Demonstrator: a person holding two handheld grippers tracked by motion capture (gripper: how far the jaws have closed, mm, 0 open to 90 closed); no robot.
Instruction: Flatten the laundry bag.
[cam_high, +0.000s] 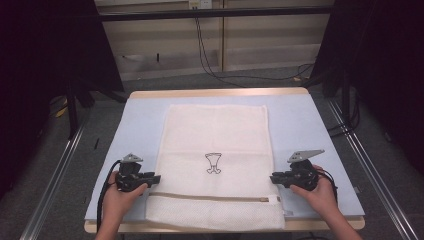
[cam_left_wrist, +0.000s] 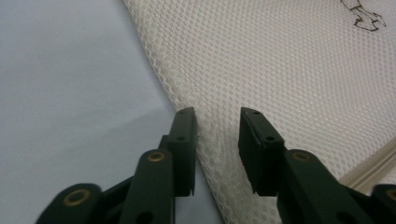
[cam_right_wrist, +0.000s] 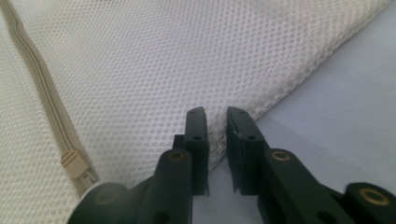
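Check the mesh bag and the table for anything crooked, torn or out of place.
Nothing stands out. The mesh laundry bag lies flat and roughly square on the blue table, its near edge overhanging slightly; no tears show in the netting. The zipper runs straight. The left tool and right tool sit at opposite side edges, jaws apart.

place: lab | signs: black curtains (cam_high: 45, 45), floor rails (cam_high: 50, 180) (metal), loose cables (cam_high: 210, 55), test table (cam_high: 310, 125)

A counter (cam_high: 300, 117) with a pale blue top and a wooden front edge stands on grey carpet (cam_high: 65, 195). Black cables (cam_high: 210, 60) hang down the beige wall (cam_high: 270, 45) behind it. Metal rails (cam_high: 50, 190) run along the floor on both sides.
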